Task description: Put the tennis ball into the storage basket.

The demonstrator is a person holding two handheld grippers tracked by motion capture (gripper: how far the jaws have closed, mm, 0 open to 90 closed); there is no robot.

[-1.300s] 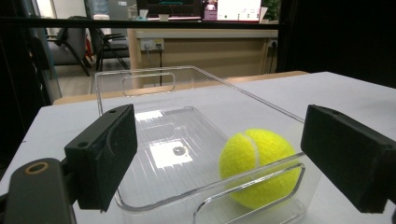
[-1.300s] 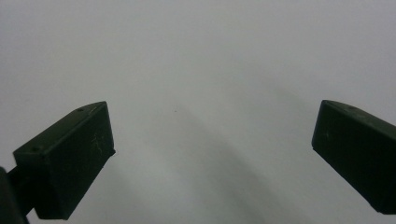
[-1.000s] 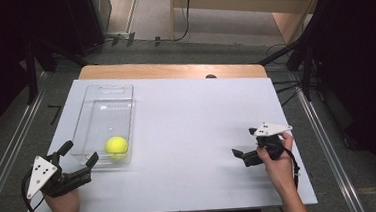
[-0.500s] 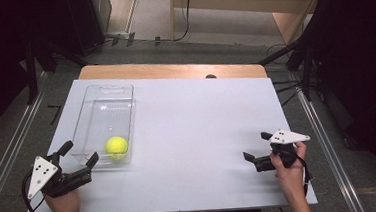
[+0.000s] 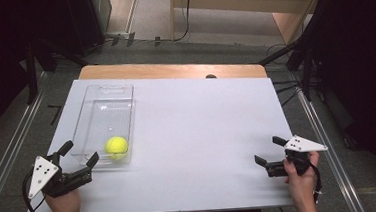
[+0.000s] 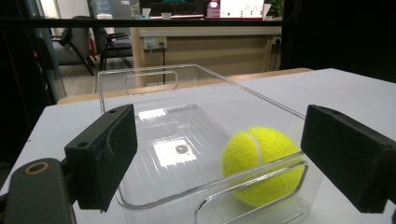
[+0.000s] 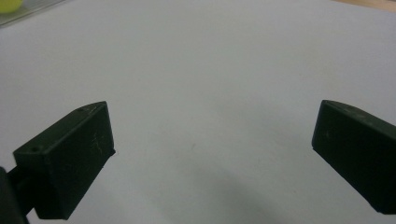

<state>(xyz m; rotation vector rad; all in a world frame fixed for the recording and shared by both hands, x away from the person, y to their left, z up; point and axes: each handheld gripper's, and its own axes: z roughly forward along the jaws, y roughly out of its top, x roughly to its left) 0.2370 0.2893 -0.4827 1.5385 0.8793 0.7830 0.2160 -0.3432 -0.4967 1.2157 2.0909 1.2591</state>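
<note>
Tennis ball (image 5: 116, 146), yellow-green, lies inside the clear plastic bin (image 5: 106, 98), against the bin's end wall nearest the left gripper (image 5: 81, 152). That gripper sits just short of this wall with its 2 black jaws spread wide and nothing between them; in the left gripper view the ball (image 6: 261, 163) shows ahead, toward the right jaw. The right gripper (image 5: 269, 151) is well apart from the bin, over bare white table (image 5: 202, 130), its 2 jaws also wide apart and empty.
</note>
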